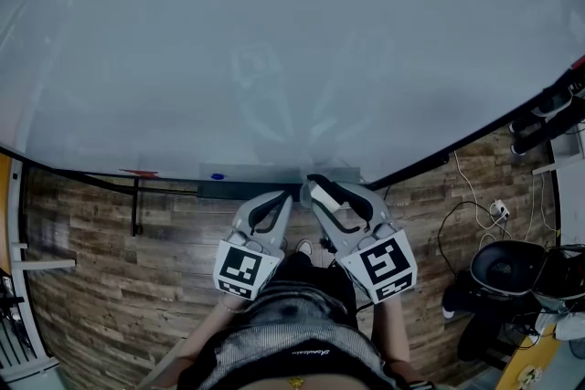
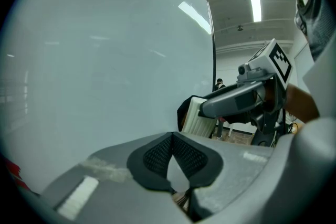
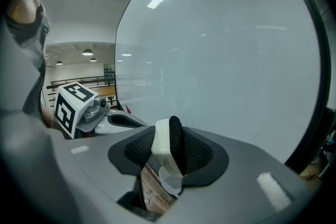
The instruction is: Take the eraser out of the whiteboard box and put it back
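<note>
The eraser (image 3: pixel 168 145), white-backed with black felt, stands on edge between the pads of my right gripper (image 3: pixel 169 150), which is shut on it. In the head view the right gripper (image 1: pixel 320 193) holds the eraser (image 1: pixel 331 204) just below the grey whiteboard box (image 1: pixel 242 182) on the board's lower edge. My left gripper (image 1: pixel 285 199) sits close beside it on the left, with its pads (image 2: pixel 157 152) closed together and nothing between them. The left gripper view shows the eraser (image 2: pixel 198 117) in the right gripper's jaws, in front of the whiteboard (image 2: pixel 105 60).
The big whiteboard (image 1: pixel 274 32) fills the upper head view. A blue item (image 1: pixel 217 176) lies in the box and a red item (image 1: pixel 137 172) on the ledge to its left. A black stand bar (image 1: pixel 136 205) hangs below. Cables (image 1: pixel 471 205) and black gear (image 1: pixel 503 274) lie on the wooden floor at right.
</note>
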Action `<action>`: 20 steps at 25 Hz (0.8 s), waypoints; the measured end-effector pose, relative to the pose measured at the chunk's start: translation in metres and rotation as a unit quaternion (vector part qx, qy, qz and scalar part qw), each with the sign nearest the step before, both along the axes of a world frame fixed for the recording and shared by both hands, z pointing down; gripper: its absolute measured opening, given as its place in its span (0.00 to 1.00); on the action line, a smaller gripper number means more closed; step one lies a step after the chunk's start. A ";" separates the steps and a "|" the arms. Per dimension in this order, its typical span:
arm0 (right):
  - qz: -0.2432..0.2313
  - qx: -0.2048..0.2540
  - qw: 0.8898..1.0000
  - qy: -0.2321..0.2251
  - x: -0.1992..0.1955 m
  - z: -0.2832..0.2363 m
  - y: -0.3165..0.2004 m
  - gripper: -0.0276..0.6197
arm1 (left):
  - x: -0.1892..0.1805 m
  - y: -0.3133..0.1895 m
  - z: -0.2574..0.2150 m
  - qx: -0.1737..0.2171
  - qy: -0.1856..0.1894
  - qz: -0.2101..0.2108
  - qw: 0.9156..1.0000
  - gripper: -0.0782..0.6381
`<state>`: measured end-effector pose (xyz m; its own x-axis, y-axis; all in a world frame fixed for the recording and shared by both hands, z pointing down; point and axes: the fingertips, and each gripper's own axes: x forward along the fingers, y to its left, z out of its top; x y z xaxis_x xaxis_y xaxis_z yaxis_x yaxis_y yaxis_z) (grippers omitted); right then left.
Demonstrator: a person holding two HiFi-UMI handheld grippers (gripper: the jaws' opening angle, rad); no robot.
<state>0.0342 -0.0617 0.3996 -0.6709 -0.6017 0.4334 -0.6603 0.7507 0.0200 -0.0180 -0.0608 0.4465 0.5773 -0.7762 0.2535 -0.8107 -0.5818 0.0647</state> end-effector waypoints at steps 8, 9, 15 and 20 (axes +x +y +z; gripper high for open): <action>0.003 -0.019 1.000 0.003 0.004 0.024 -0.009 0.30 | -0.001 -0.004 0.002 -0.003 -0.001 -0.005 1.000 0.11; 0.004 -0.022 1.000 0.004 0.005 0.027 -0.010 0.30 | -0.001 -0.004 0.002 -0.003 -0.001 -0.006 1.000 0.11; 0.003 -0.038 0.999 0.009 0.006 0.047 -0.013 0.30 | -0.002 -0.005 0.004 -0.006 -0.001 -0.008 1.000 0.11; 0.002 -0.052 0.999 0.016 0.004 0.066 -0.014 0.30 | -0.006 -0.005 0.006 -0.010 0.001 -0.009 1.000 0.11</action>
